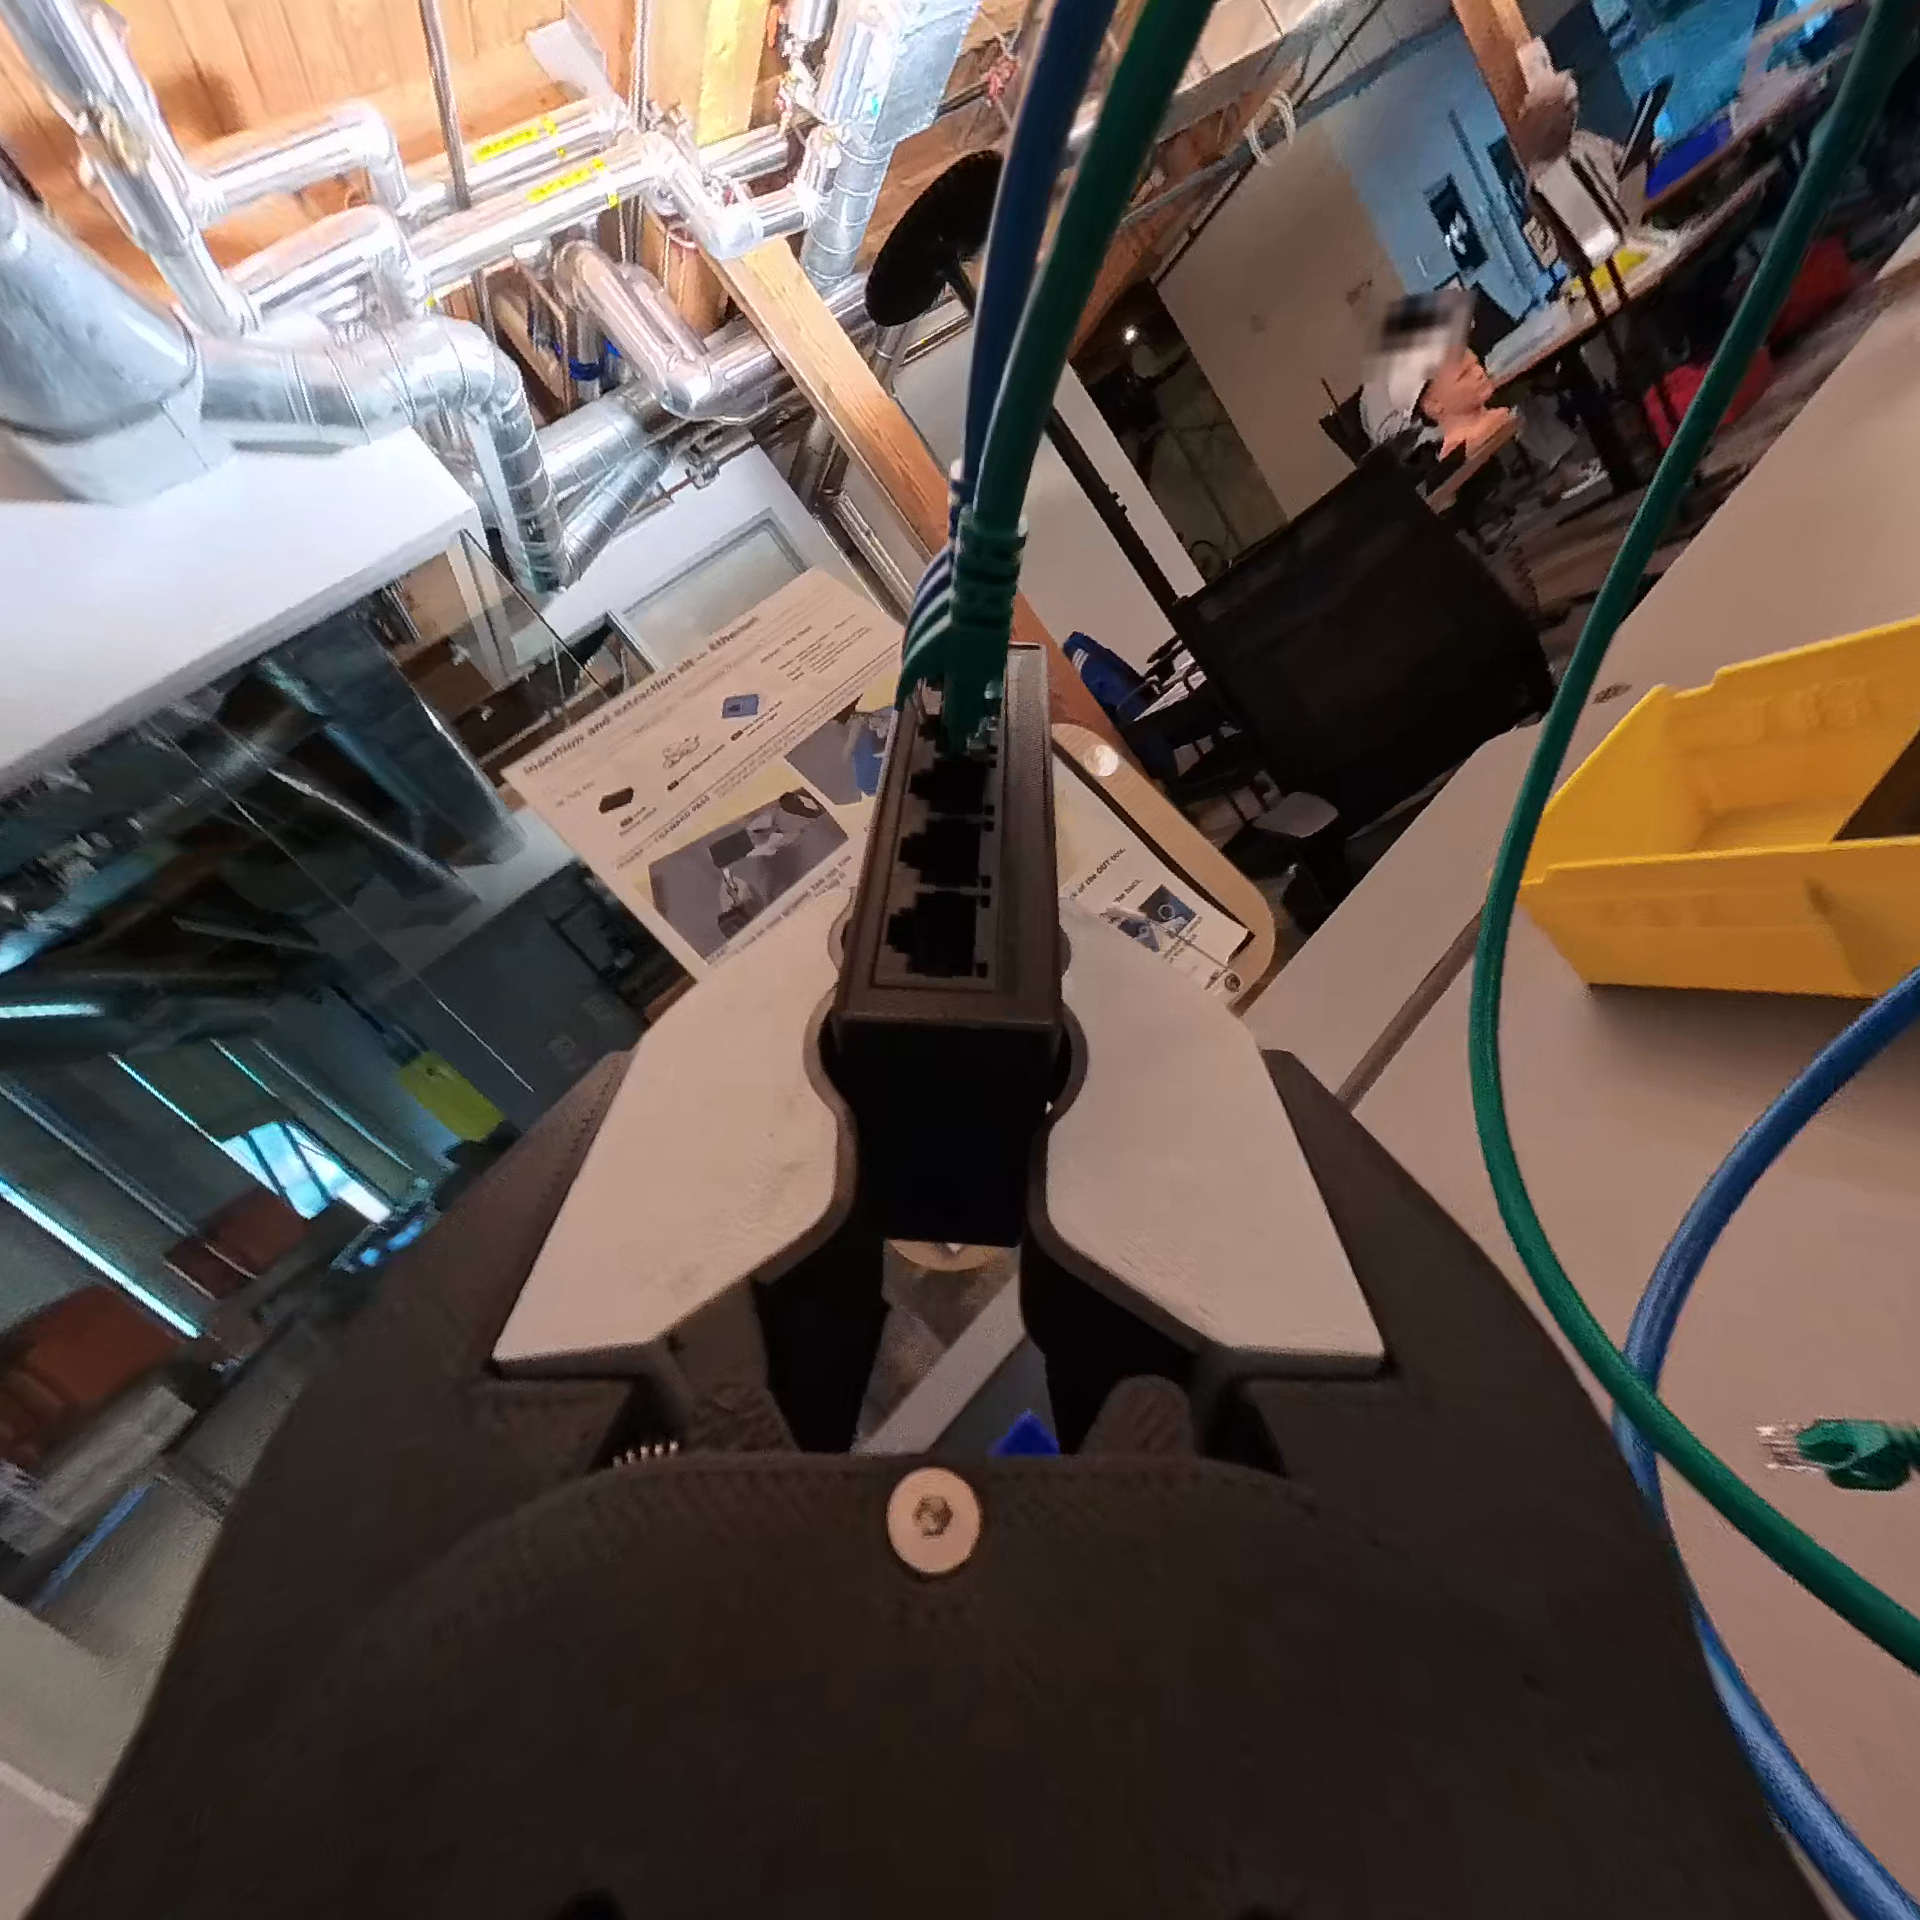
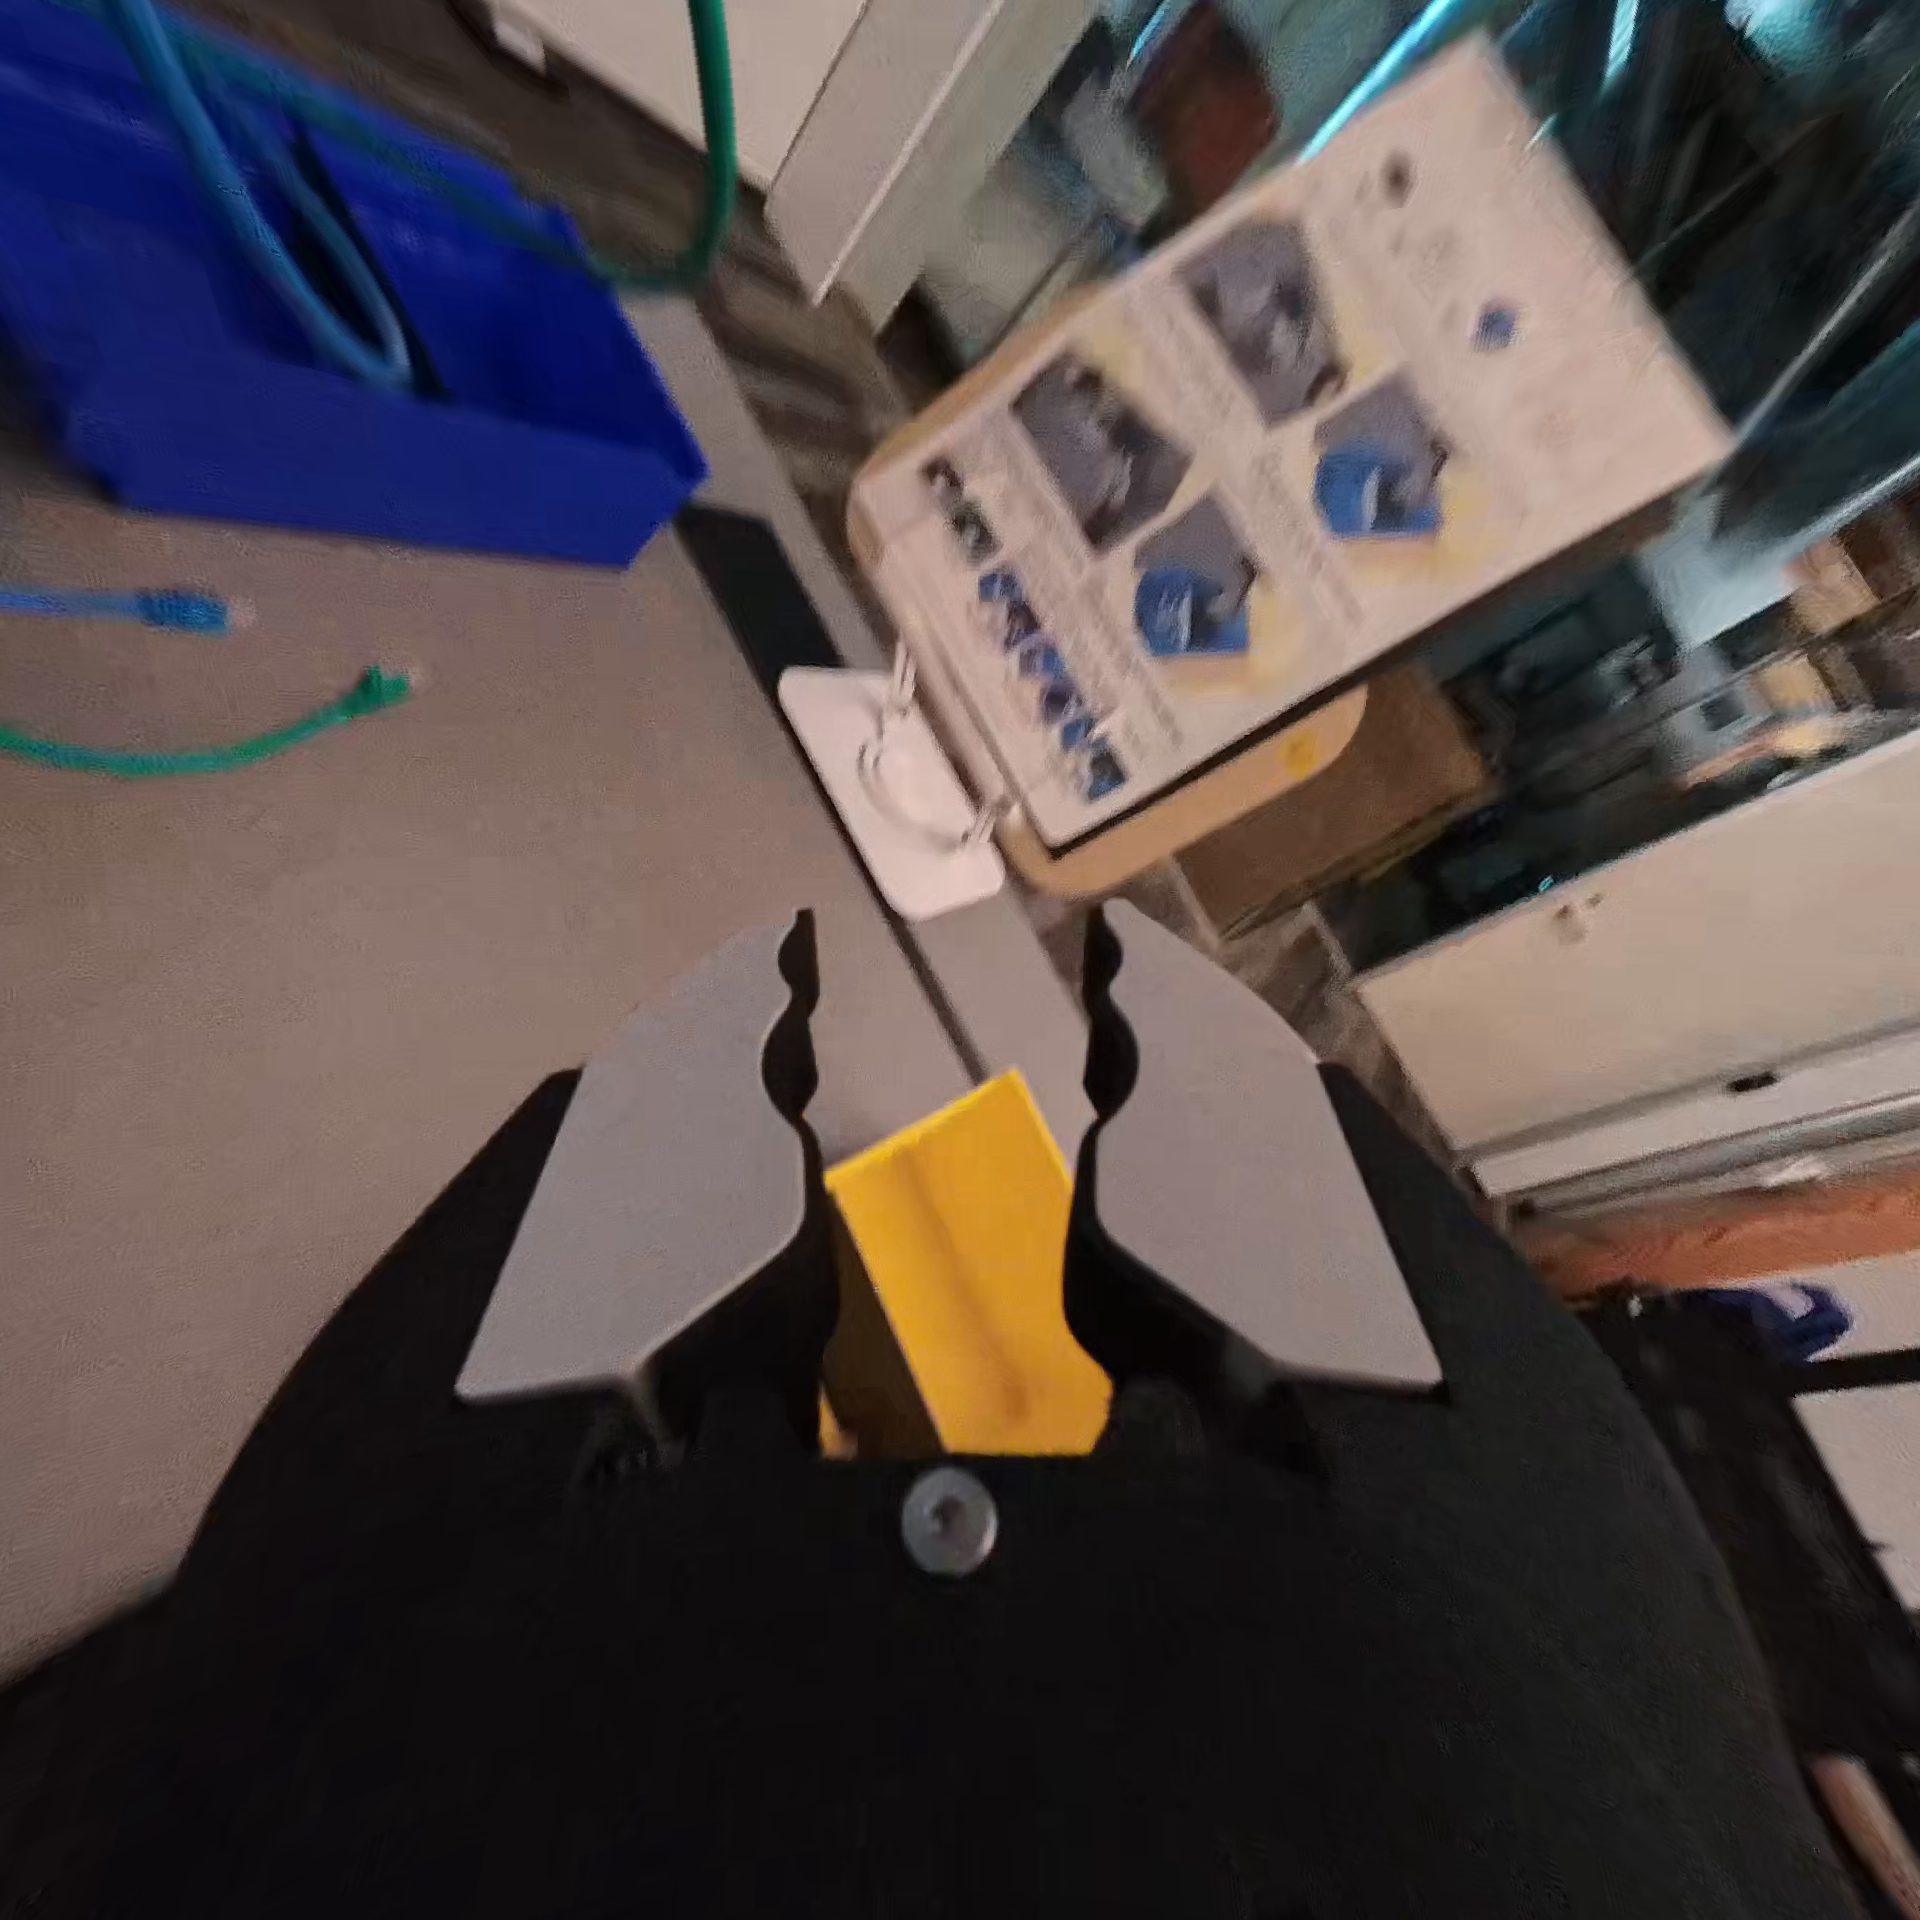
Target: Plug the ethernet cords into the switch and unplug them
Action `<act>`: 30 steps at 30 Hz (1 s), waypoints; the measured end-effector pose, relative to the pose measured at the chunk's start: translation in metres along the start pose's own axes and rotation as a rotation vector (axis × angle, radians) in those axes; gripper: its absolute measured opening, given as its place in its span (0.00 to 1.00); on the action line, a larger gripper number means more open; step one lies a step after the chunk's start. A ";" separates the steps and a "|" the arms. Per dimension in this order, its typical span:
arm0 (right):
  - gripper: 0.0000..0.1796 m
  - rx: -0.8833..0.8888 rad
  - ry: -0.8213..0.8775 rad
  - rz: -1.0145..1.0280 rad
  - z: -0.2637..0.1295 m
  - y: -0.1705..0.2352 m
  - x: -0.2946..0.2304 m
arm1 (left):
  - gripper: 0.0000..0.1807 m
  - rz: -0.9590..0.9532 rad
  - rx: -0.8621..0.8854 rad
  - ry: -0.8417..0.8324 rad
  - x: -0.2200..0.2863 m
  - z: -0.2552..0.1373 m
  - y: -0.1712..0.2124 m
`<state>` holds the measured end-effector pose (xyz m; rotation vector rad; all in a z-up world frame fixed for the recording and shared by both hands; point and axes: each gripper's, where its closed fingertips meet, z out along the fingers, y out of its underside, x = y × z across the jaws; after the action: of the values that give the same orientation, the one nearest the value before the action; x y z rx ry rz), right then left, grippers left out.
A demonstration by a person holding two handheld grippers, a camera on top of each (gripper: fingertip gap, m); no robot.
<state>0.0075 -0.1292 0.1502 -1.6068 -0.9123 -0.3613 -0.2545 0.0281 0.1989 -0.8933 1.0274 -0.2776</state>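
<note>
Two cords' (image 1: 982, 582) plugs crowding switch (image 1: 951, 883), ports hidden.

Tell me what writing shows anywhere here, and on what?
Instruction sheet: printed lines and pictures; I do not copy writing out.
Yellow tags on the pipes: too small to read.
Black switch: no writing shows.

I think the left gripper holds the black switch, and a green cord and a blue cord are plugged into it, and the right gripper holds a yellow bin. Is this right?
Not quite. The right gripper is open and holds nothing, as the right wrist view shows; the yellow bin lies beyond its fingers. The rest stands: the left gripper holds the black switch with the green cord and blue cord plugged in.
</note>
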 end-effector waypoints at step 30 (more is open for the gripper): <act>0.16 -0.143 -0.062 -0.768 0.111 -0.135 -0.066 | 0.16 0.518 -0.181 0.088 0.097 0.045 -0.014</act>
<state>-0.1602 -0.0491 0.1704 -1.3421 -1.5676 -0.9248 -0.1635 -0.0144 0.1589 -0.7482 1.3406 0.2171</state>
